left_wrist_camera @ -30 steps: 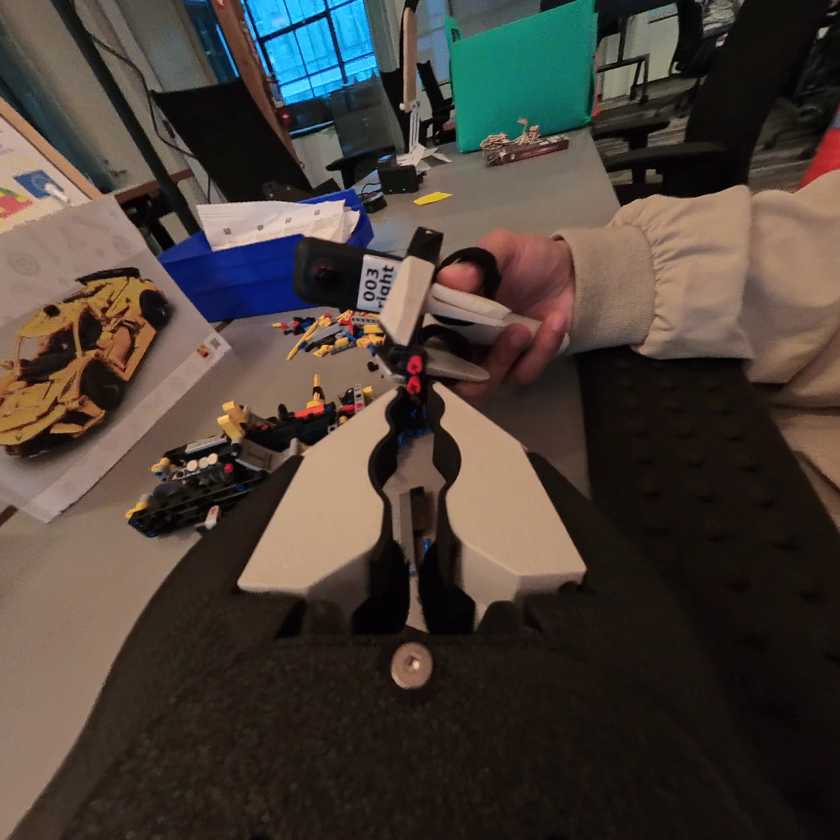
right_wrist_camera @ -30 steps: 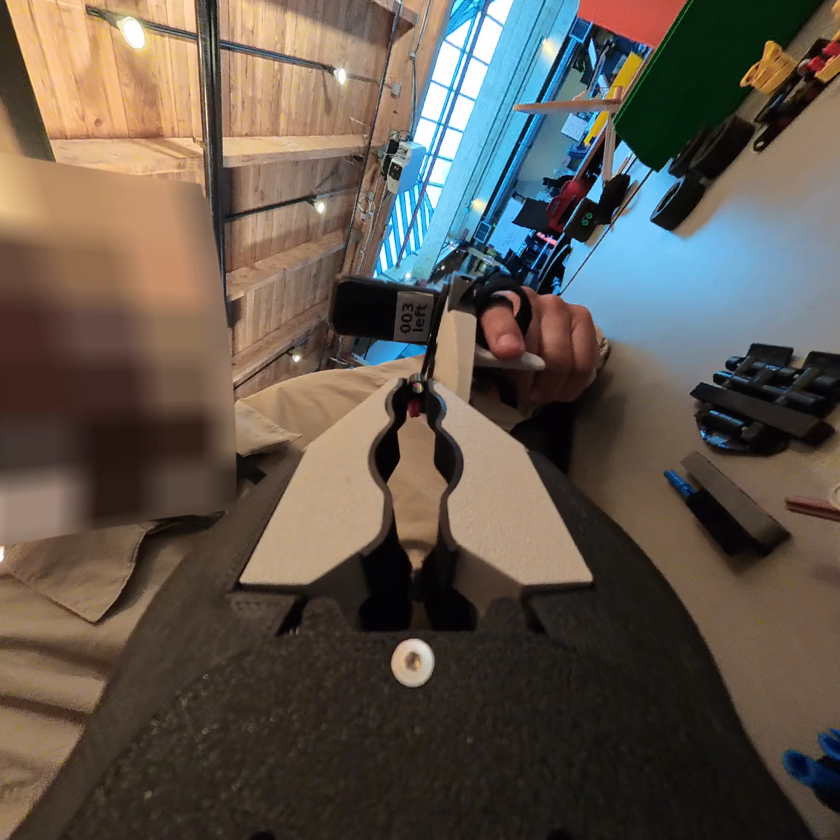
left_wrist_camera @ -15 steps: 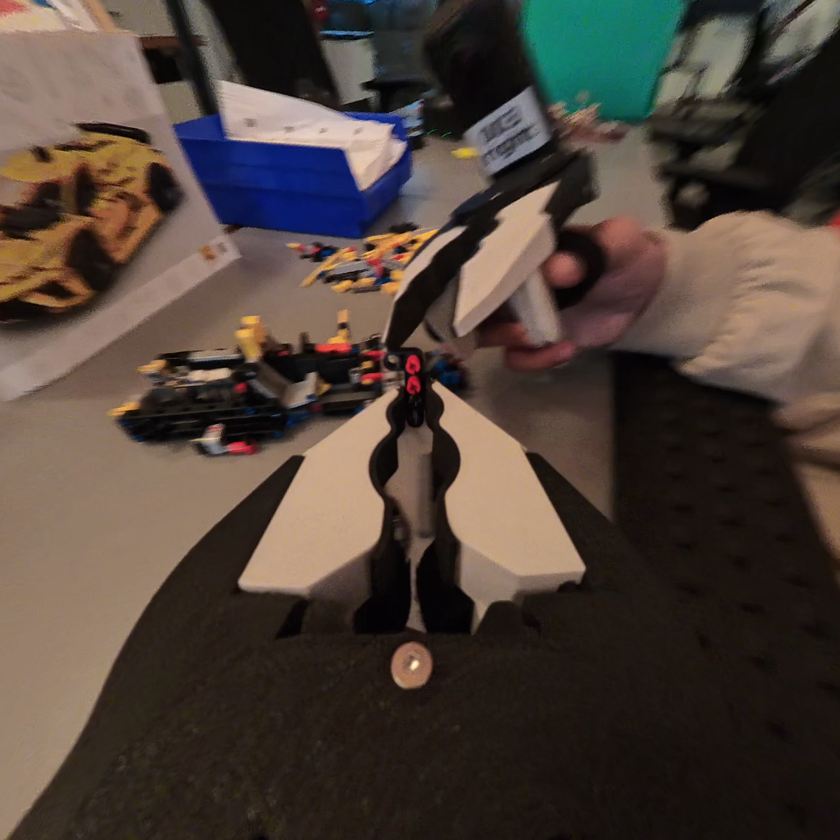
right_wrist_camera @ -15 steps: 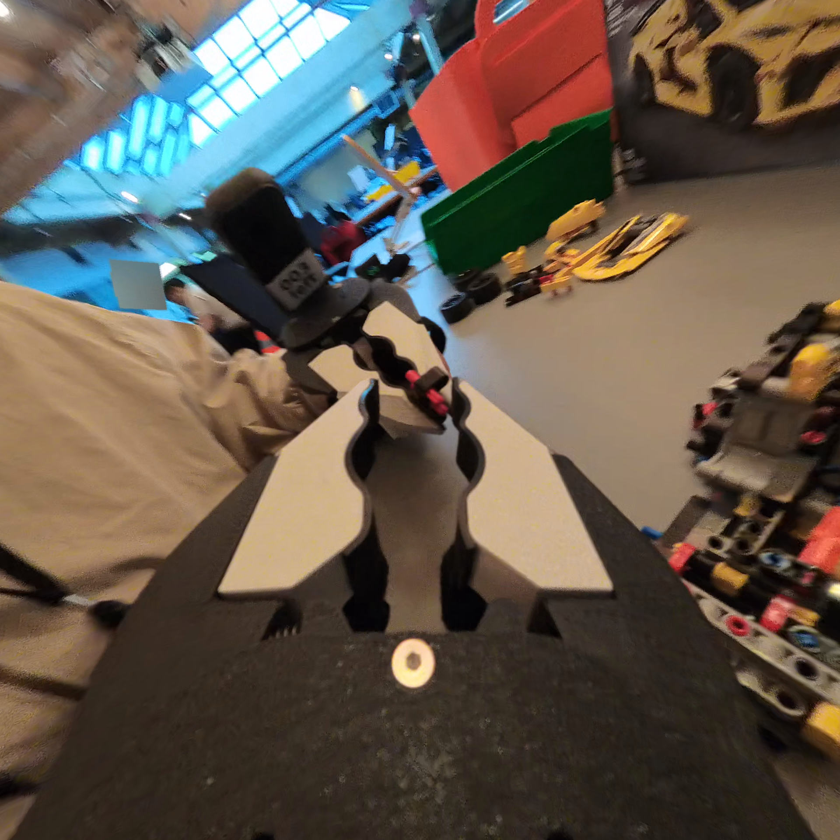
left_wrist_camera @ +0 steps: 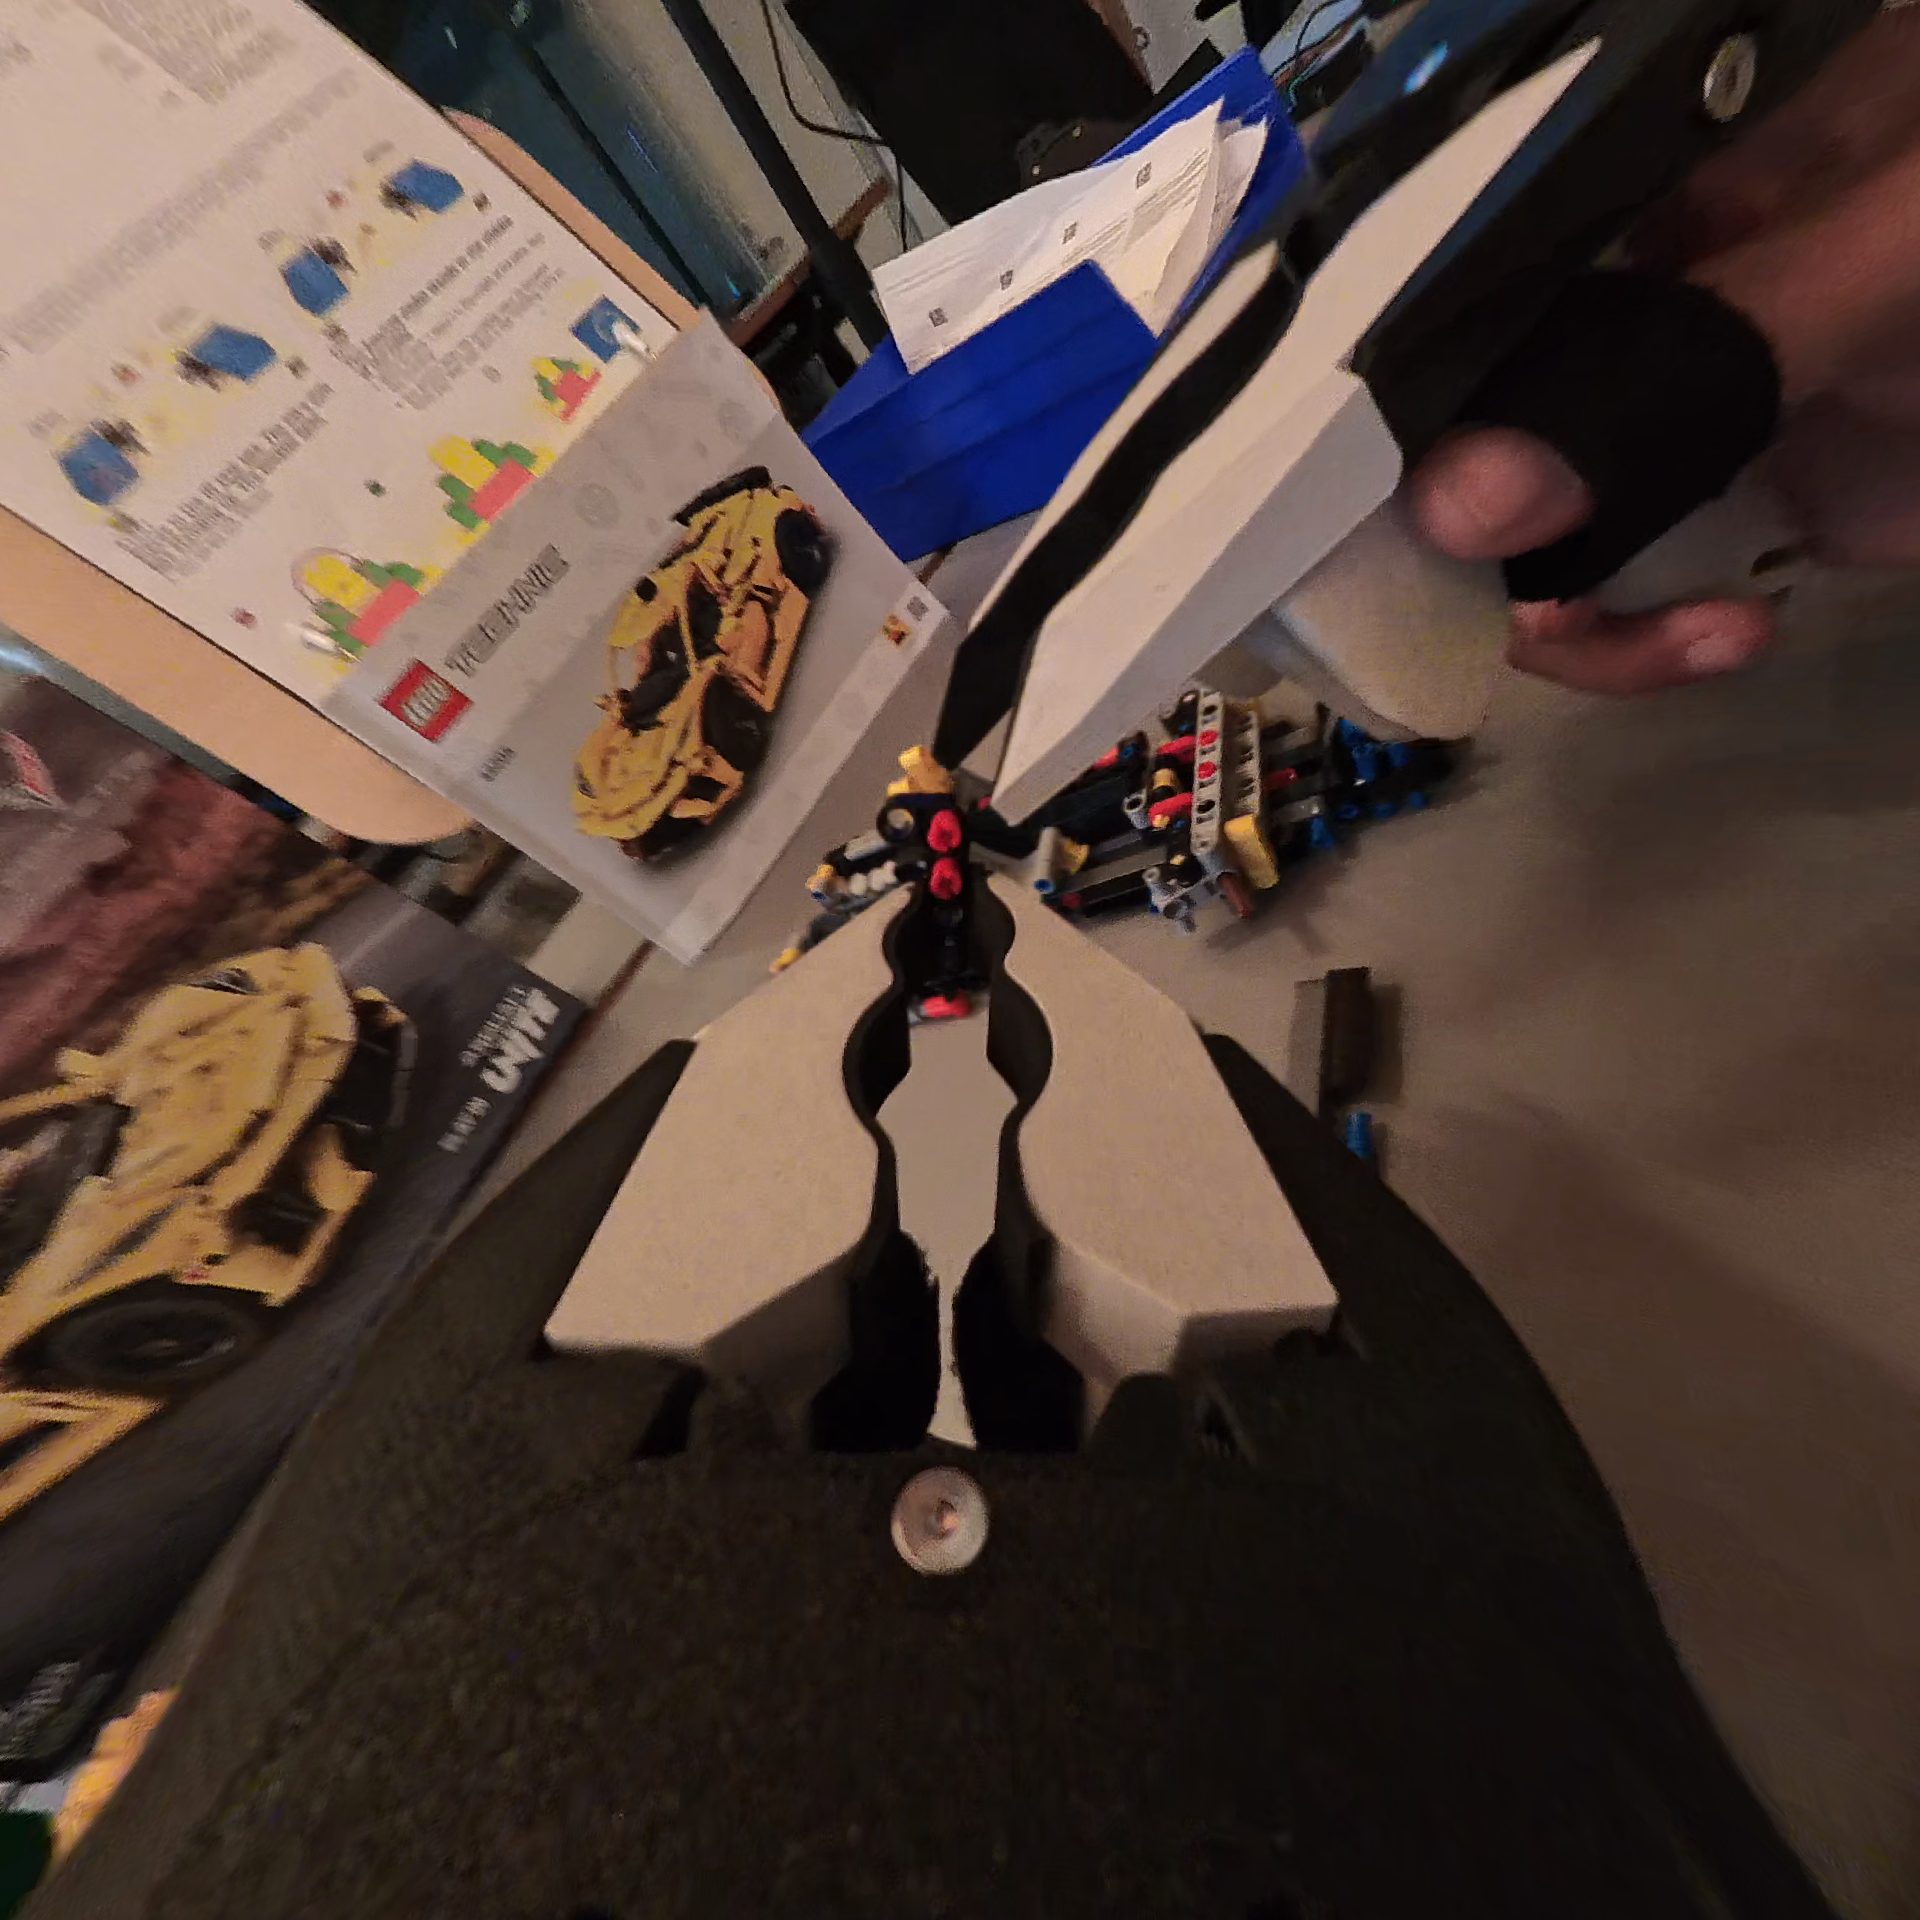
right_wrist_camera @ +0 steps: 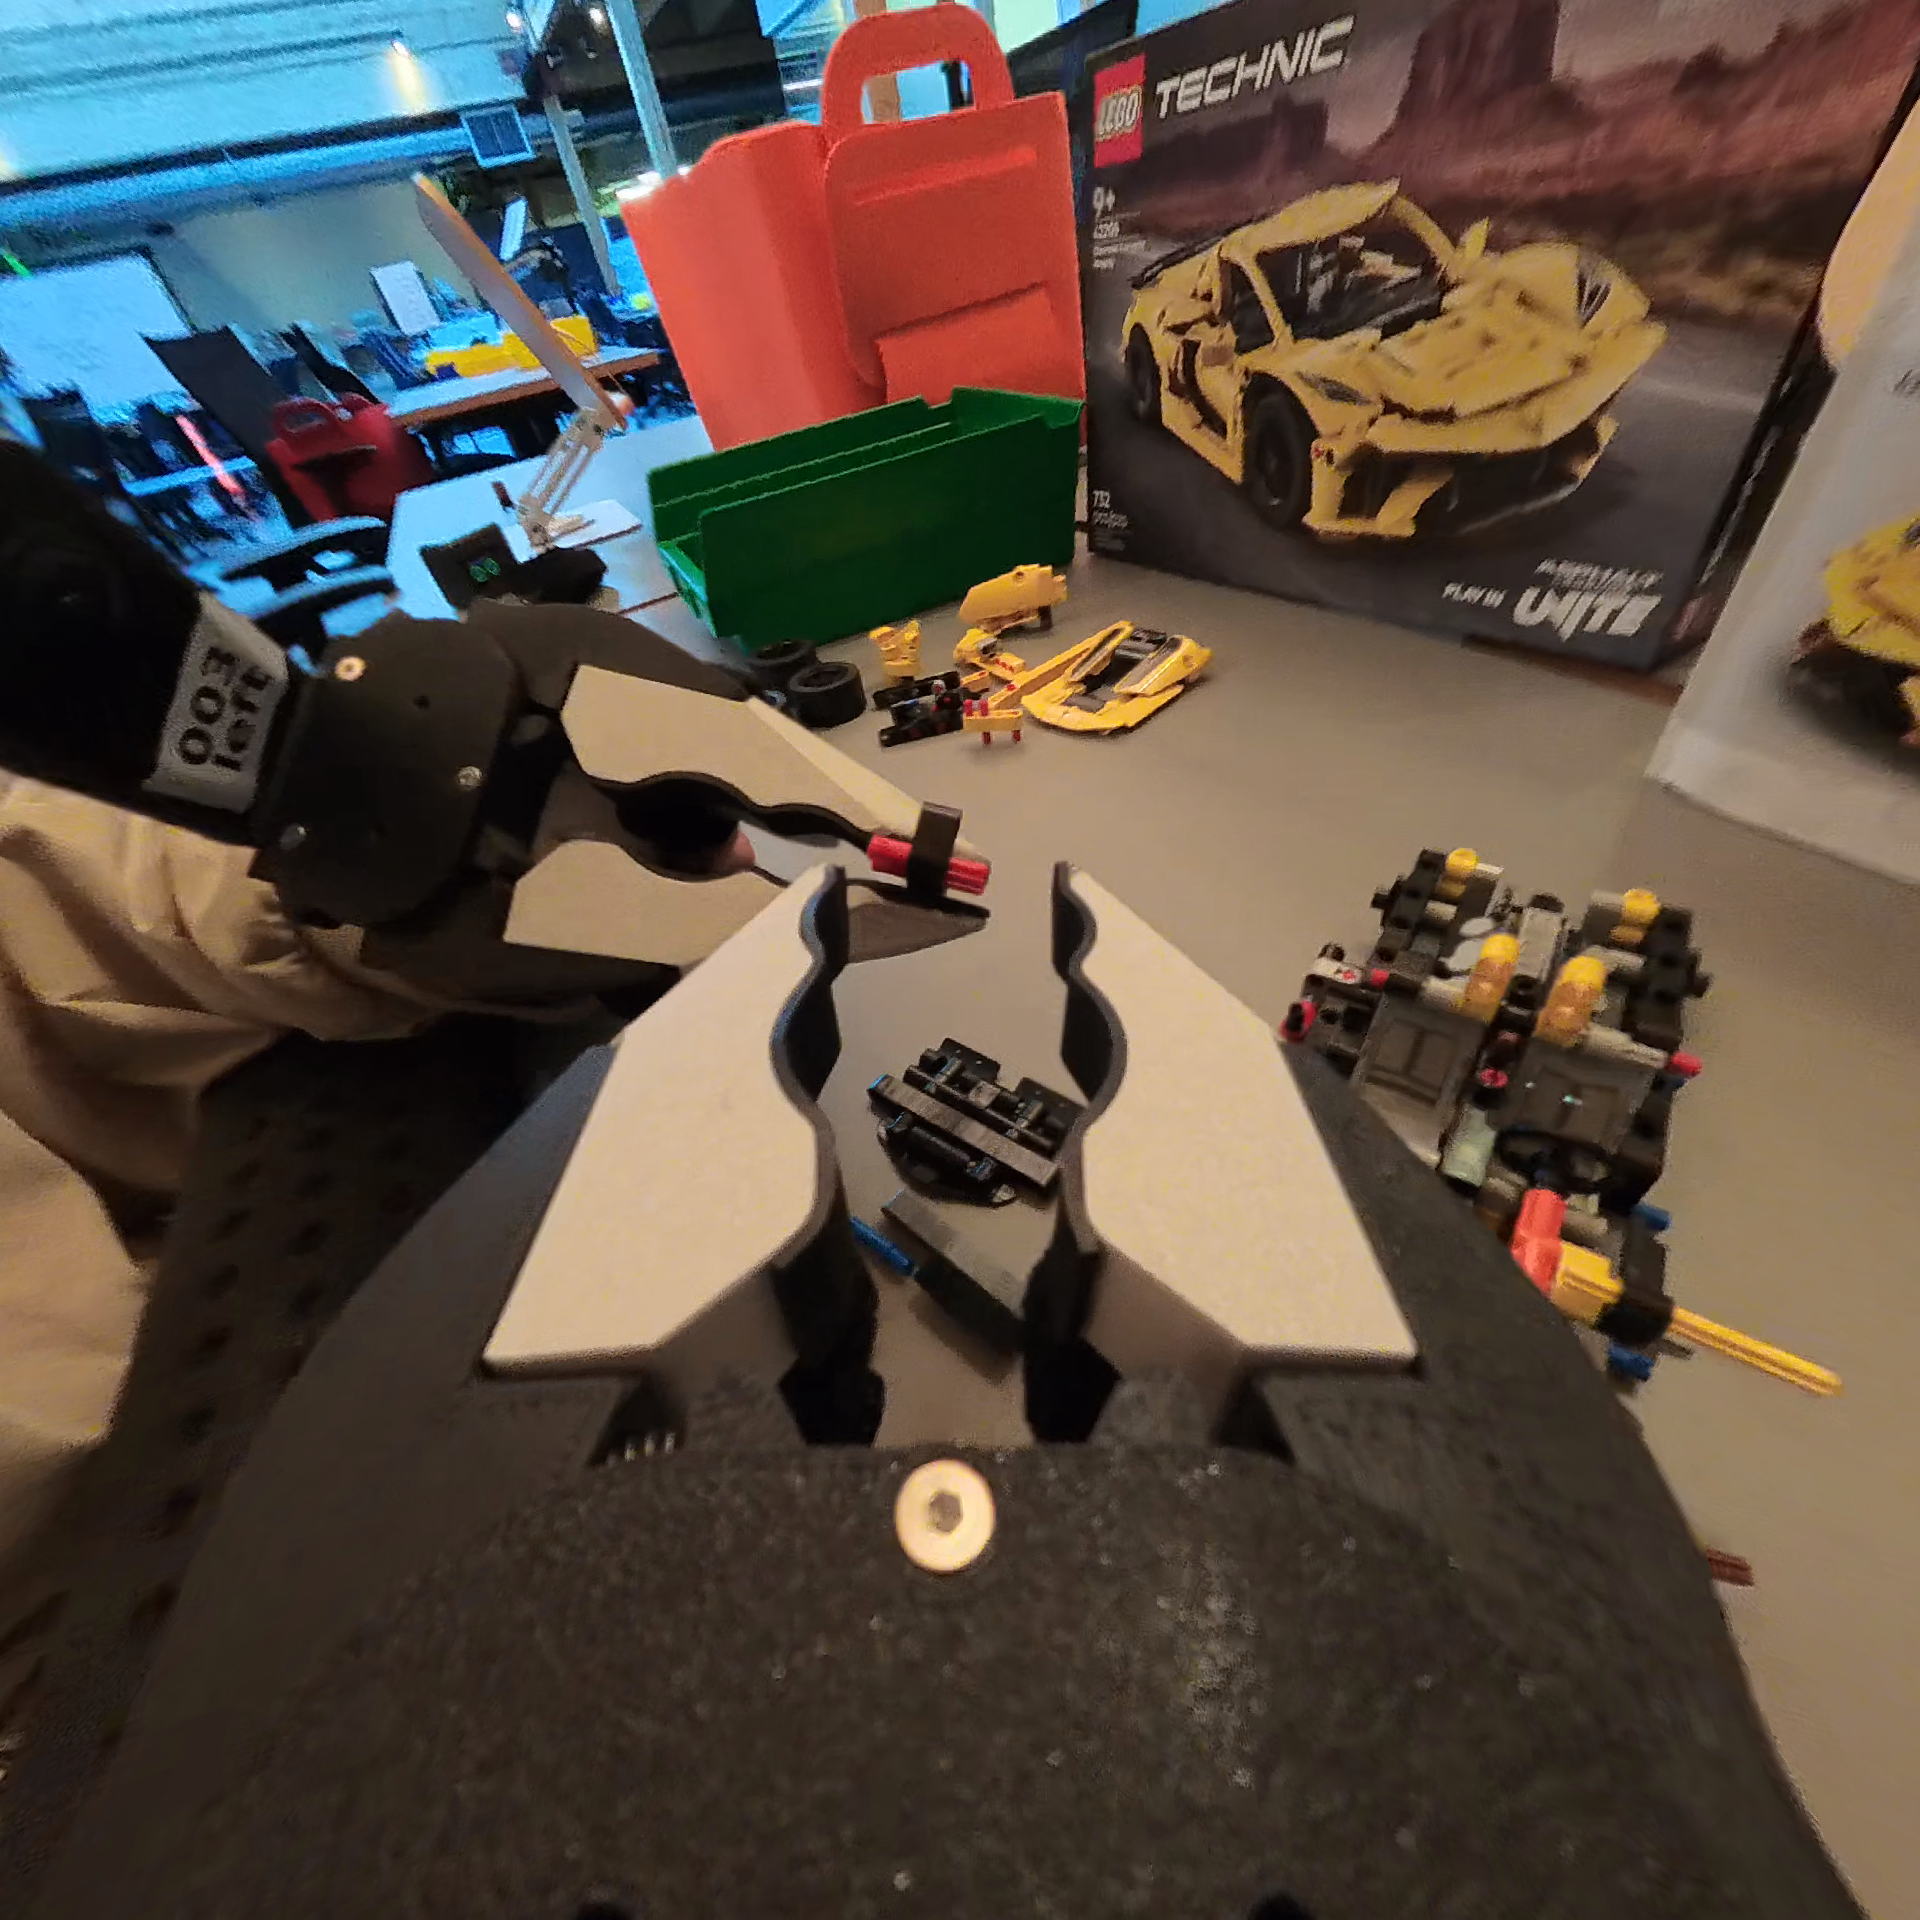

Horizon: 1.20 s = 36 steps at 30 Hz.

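Grey counter (right_wrist_camera: 1351, 790), bearing all below; large toy-car box (right_wrist_camera: 1455, 312) with a yellow car pictured, upright at the far edge; orange folded carrier (right_wrist_camera: 862, 260) beside it, behind a green bin (right_wrist_camera: 873, 520); blue bin (left_wrist_camera: 997, 416) holding white papers (left_wrist_camera: 1081, 239), far side in the left wrist view; instruction booklet (left_wrist_camera: 644, 644) with a yellow car on the cover, leaning against a poster board (left_wrist_camera: 260, 312).

Left gripper (right_wrist_camera: 935, 862), jaws clamped shut on a small black brick piece with red pins (right_wrist_camera: 928, 854), held above the counter, just ahead of the right jaws' tips; same piece (left_wrist_camera: 940, 862) seen end-on at the left jaws' tips.

Right gripper (right_wrist_camera: 945, 883), jaws spread wide, holding nothing; held in a hand (left_wrist_camera: 1714, 436); tips close to the clamped piece.

Part-built black and grey chassis (right_wrist_camera: 1496, 1049) with yellow and red bits, on the counter right of the right jaws; loose yellow body panels (right_wrist_camera: 1101, 675) and black tyres (right_wrist_camera: 821, 686) before the green bin; flat black sub-assembly with blue pins (right_wrist_camera: 971, 1127) on the counter, seen between the right jaws; small black beam (right_wrist_camera: 956, 1247) just nearer; yellow axle (right_wrist_camera: 1745, 1351) jutting from the chassis end.
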Tool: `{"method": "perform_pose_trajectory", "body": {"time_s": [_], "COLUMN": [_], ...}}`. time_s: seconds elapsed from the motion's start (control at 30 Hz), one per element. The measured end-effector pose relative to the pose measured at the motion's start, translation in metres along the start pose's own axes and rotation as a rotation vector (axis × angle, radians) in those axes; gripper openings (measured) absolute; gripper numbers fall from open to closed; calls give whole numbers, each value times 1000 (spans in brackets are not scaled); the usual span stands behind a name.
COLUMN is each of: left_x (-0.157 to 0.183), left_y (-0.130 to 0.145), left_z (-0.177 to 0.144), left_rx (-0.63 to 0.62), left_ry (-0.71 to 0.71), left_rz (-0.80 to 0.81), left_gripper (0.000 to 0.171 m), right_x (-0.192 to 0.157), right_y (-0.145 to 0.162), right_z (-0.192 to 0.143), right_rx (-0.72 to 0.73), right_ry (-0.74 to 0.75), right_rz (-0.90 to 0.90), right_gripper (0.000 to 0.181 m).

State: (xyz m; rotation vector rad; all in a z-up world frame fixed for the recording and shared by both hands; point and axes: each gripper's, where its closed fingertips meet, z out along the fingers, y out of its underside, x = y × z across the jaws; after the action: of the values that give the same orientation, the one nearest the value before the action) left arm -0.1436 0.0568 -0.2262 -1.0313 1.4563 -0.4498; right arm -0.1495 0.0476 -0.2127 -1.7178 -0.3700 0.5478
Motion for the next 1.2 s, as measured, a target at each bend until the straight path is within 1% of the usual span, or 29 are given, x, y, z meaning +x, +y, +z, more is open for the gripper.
{"method": "perform_pose_trajectory", "body": {"time_s": [0.07, 0.17, 0.23, 0.3, 0.4, 0.5, 0.6, 0.67, 0.73, 0.8, 0.93, 1.0, 1.2], "left_x": [0, 3, 3, 3, 3, 4, 4, 2, 2, 3, 4, 6, 5], "left_y": [-2, -4, -1, 0, -1, -4, -3, -5, -5, -4, -4, -2, -2], "left_z": [-1, -1, 0, 0, 0, -1, -1, -2, -2, -2, -3, -2, -4], "left_rx": [6, 16, 1, -10, -8, 2, -12, -4, -5, -11, -11, -15, -22], "left_ry": [-41, -97, -130, -150, -167, -200, -218, -235, -242, -242, -248, -243, -265], "left_rz": [100, 278, 375, 425, 466, 546, 580, 604, 621, 640, 680, 702, 728], "left_gripper": [7, 7, 7, 7, 7, 7, 7, 7, 7, 7, 7, 6, 7], "right_x": [-7, -10, -8, -6, -9, -9, -7, -7, -4, -4, -9, -11, -13], "right_y": [0, 0, 1, 3, 10, 12, 13, 10, 9, 10, 9, 12, 11], "right_z": [0, 0, -1, -1, 2, 3, 3, 2, 2, 2, 2, 3, 4], "right_rx": [-18, -25, -32, -47, -85, -92, -98, -84, -76, -77, -43, -49, -30], "right_ry": [-4, -19, -5, 21, 34, 50, 60, 75, 99, 112, 137, 133, 65], "right_rz": [-31, -14, -40, -87, -143, -155, -156, -177, -207, -261, -413, -459, -358], "right_gripper": [37, 41, 35, 30, 30, 26, 23, 25, 31, 30, 23, 19, 18]}}
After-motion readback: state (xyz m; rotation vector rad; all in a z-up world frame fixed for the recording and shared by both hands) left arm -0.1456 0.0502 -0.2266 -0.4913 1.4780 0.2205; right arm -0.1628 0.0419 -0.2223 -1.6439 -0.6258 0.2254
